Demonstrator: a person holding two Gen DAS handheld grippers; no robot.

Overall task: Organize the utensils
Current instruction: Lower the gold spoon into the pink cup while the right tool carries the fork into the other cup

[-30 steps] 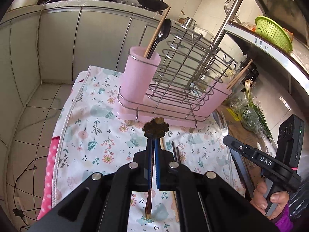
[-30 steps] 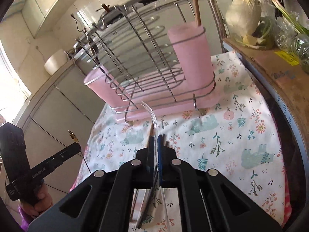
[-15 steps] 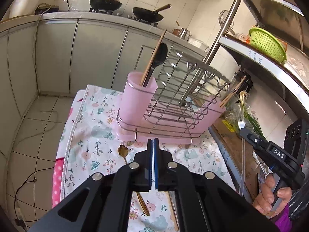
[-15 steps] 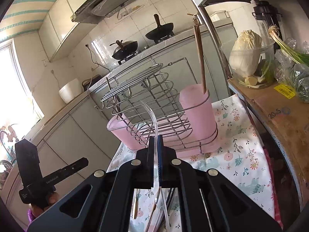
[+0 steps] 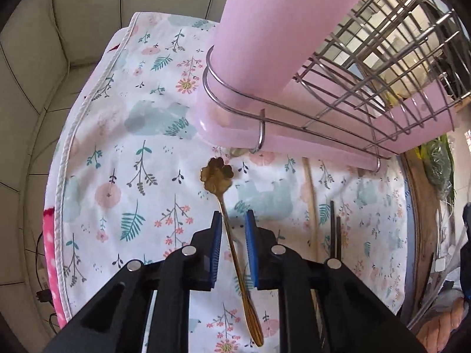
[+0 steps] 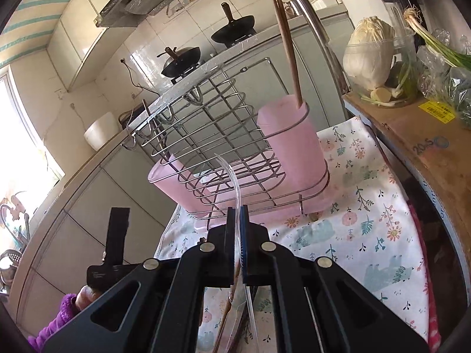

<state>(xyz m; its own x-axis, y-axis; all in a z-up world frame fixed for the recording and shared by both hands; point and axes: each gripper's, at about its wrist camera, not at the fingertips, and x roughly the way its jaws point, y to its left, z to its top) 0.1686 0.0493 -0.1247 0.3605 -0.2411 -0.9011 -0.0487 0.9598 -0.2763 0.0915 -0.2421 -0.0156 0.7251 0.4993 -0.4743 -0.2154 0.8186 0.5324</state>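
The tabletop is covered with a white cloth printed with flowers and animals, and it serves as the place where loose utensils wait. On its far side stands the wire rack with a pink tray, and a tall pink cup sits at each end, so that long utensils can stand upright in them; in the right wrist view a pair of brown chopsticks already stands in the near cup. Near the right edge of the cloth a light wooden stick and two dark chopsticks lie flat, not yet sorted. The left claw points down over the gold spoon, and its jaws are opening, with the thin handle between the blue pads but not pressed by them. I think it is placed this way to take the spoon by the handle. The spoon lies flat on the cloth, just in front of the rack, its flower-shaped bowl toward the rack and its thicker handle end toward the camera. The right claw is closed tightly on a clear plastic utensil, which curves upward toward the rack, probably to be put in a cup.
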